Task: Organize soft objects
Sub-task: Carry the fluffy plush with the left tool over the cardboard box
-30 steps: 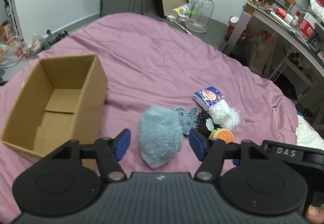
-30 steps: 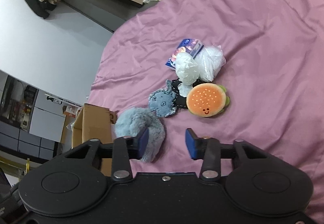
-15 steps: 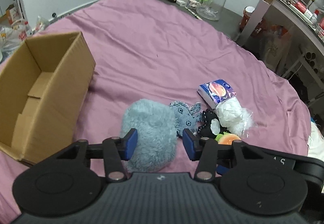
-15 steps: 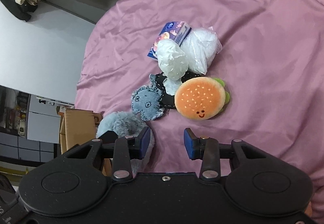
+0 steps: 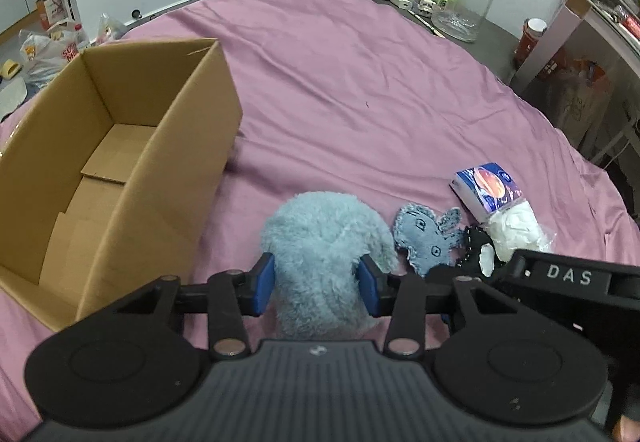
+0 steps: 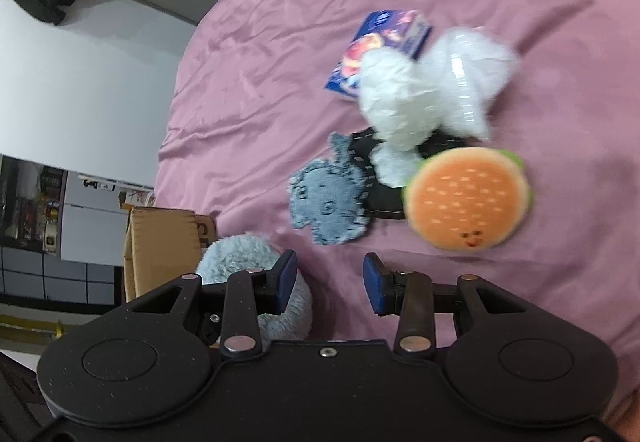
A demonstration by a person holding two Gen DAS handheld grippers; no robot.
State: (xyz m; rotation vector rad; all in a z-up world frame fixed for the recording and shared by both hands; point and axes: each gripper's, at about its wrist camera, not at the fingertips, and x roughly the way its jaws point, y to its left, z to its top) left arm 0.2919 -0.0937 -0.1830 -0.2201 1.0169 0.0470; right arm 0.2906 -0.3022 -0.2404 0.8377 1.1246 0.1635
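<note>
While the cardboard box (image 5: pixel 120 146) at left of frame sits empty, nothing is sorted yet: left gripper (image 5: pixel 316 284) jaws, just closing, now squeeze the fluffy blue plush (image 5: pixel 320 238) at lower centre. Right gripper (image 6: pixel 330 282) gapes, holding nothing. Only the right view shows the burger plush (image 6: pixel 466 198); only the left shows the box interior.

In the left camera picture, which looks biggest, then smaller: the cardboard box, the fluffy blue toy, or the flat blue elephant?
1. cardboard box
2. fluffy blue toy, though nearest the camera
3. flat blue elephant
</note>
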